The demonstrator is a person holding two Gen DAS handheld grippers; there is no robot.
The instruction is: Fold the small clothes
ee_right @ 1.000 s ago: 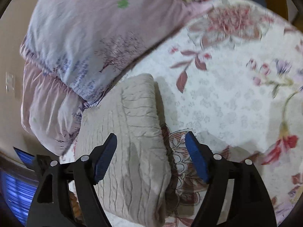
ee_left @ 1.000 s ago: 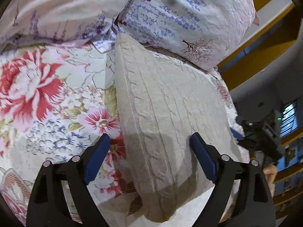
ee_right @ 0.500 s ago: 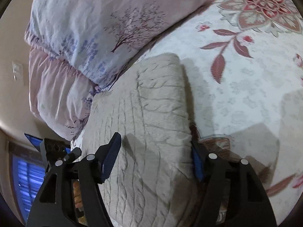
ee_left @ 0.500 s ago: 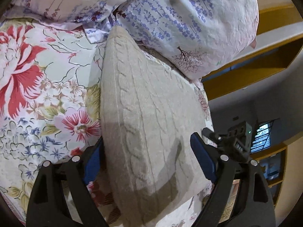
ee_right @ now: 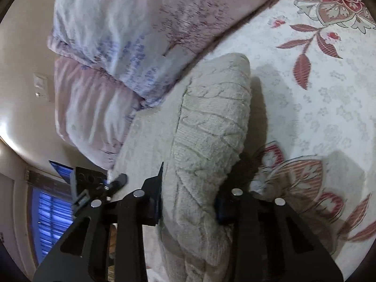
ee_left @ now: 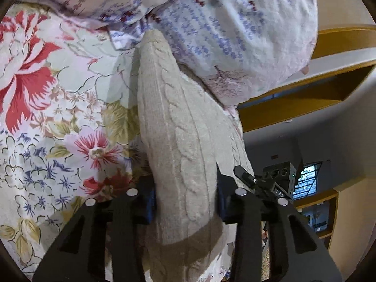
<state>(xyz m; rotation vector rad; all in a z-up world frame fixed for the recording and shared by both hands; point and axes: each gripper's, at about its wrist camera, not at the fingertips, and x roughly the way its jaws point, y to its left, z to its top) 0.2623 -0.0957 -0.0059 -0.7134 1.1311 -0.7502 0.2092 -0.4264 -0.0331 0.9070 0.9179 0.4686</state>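
A folded beige cable-knit sweater [ee_left: 178, 129] lies on the flowered bedsheet [ee_left: 47, 94], its far end against a pillow. My left gripper [ee_left: 185, 202] has its jaws closing on the sweater's near left edge, and the blue pads pinch the bunched knit between them. My right gripper [ee_right: 189, 202] is closing the same way on the sweater [ee_right: 211, 122] at its near right edge, with thick folded fabric squeezed between its pads. Each gripper's camera body shows at the edge of the other's view.
A lavender-printed pillow [ee_left: 235, 35] and a pink one [ee_right: 94, 108] sit right behind the sweater. Bedsheet [ee_right: 317, 117] spreads out to the right. Wooden shelving [ee_left: 305, 89] and a window [ee_right: 51, 211] lie beyond the bed's edge.
Both grippers went from wide open around the sweater's edges to pinched on it. The knit has bunched up between the pads, and both views tilted and came closer.
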